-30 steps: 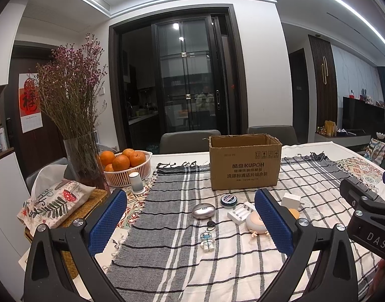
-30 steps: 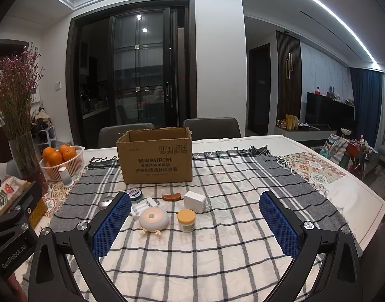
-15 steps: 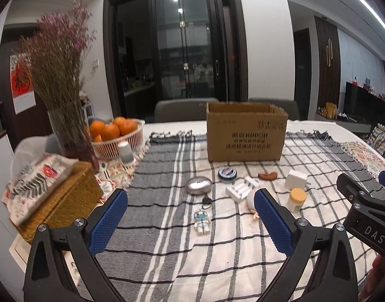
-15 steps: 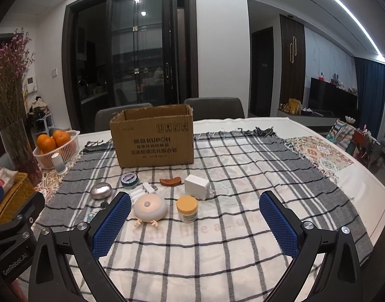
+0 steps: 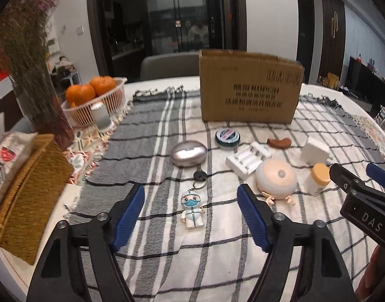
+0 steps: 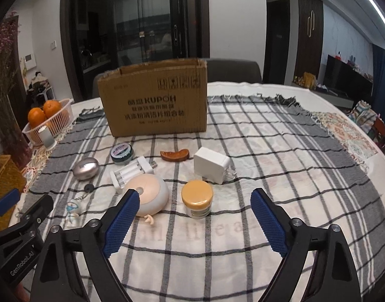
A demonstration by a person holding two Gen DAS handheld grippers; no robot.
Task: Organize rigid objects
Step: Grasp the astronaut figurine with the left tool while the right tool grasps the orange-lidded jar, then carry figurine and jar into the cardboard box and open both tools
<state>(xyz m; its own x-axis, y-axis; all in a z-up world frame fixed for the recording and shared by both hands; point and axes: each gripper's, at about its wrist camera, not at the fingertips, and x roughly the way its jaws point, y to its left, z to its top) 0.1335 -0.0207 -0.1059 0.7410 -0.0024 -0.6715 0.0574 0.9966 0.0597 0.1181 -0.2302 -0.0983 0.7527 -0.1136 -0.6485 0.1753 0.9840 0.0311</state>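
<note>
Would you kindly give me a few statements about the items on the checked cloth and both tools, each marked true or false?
1. The left tool is open, with the figurine keychain lying between its fingers. True.
2. The right tool is shut on the yellow-lidded jar. False: it is open, and the jar stands free on the cloth.
3. The silver oval case lies inside the cardboard box. False: it lies on the cloth in front of the box.
4. The white charger lies beyond the jar. True.
5. The basket holds oranges. True.
</note>
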